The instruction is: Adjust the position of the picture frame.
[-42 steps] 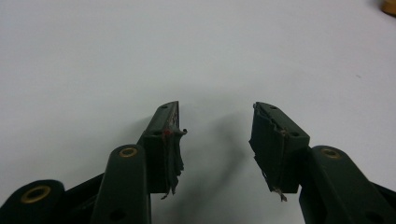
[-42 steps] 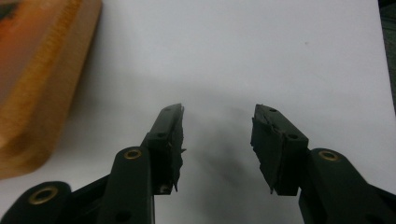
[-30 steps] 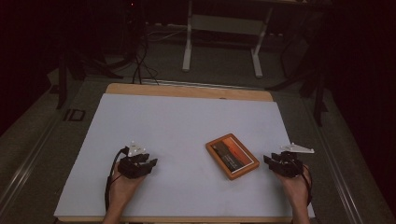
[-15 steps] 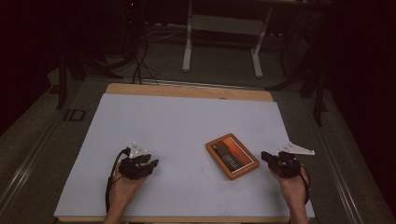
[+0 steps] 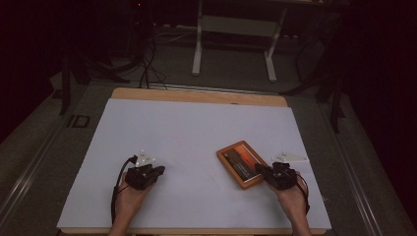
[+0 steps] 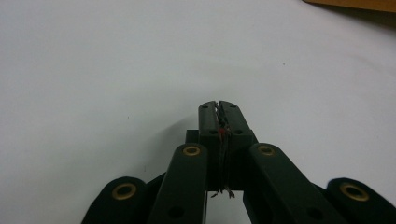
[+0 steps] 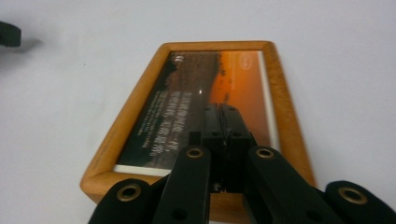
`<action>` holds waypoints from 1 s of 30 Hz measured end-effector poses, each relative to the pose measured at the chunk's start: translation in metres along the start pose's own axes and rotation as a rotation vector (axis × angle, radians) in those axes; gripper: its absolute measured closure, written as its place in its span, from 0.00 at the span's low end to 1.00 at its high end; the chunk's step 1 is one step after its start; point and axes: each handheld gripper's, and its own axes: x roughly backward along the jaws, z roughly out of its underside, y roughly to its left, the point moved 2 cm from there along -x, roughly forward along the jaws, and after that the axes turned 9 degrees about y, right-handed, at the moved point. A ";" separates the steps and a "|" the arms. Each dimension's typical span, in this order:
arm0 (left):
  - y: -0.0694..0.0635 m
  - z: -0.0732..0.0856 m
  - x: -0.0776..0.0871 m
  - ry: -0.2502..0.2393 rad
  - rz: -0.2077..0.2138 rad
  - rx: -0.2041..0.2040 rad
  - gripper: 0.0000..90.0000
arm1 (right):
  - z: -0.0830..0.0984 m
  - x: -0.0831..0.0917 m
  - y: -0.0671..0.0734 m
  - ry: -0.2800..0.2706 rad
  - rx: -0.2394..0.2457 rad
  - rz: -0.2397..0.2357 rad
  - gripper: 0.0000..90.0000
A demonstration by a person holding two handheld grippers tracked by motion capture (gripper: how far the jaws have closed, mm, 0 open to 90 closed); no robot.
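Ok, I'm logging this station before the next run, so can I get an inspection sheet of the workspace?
Surface: white sheet over a wooden table, flat.
Job's things: wooden picture frame lying flat, angled, on the right part of the sheet.
Clutter: nothing seen.
Grippers: left gripper shut, empty, over bare sheet; right gripper shut, empty, tips over the frame's near end.
Cables: black cable trailing from the left gripper; more cables on the floor behind.
Surroundings: dark room, white stand legs behind the table.
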 end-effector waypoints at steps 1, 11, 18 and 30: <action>0.000 0.000 0.000 0.001 -0.003 -0.003 0.99 | 0.000 -0.001 0.002 0.003 -0.001 -0.007 1.00; -0.004 -0.001 0.001 -0.015 0.011 -0.019 0.95 | -0.001 -0.007 0.014 0.017 0.020 -0.023 1.00; -0.018 -0.009 0.001 -0.033 0.076 -0.049 0.95 | -0.003 -0.012 0.027 0.030 0.054 -0.048 1.00; -0.044 -0.043 -0.012 -0.063 0.159 -0.105 0.99 | -0.001 -0.017 0.043 0.055 0.089 -0.053 1.00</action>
